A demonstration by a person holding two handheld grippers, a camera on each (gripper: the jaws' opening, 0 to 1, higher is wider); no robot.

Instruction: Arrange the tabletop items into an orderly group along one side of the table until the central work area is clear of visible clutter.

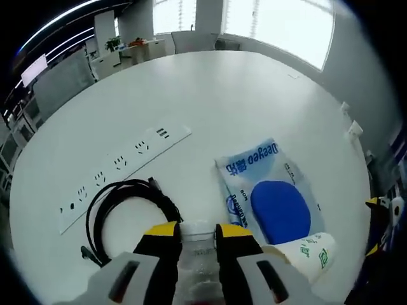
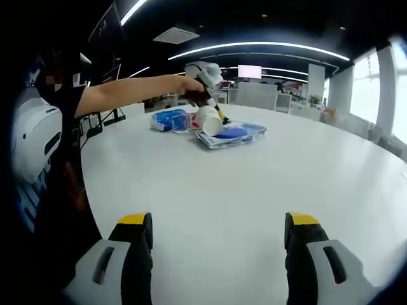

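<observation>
In the left gripper view my left gripper is shut on a clear plastic bottle, held low over the white table. Just right of the jaws a white paper cup with a green mark lies on its side. It overlaps a blue and white wipes packet. A coiled black cable and a white power strip lie to the left. My right gripper stands open over bare table, far from the cup and packet. A person's arm holds the left gripper above them.
Another blue and white pack with something red beside it lies left of the cup. A person stands at the table's left edge. Desks, chairs and windows surround the round table.
</observation>
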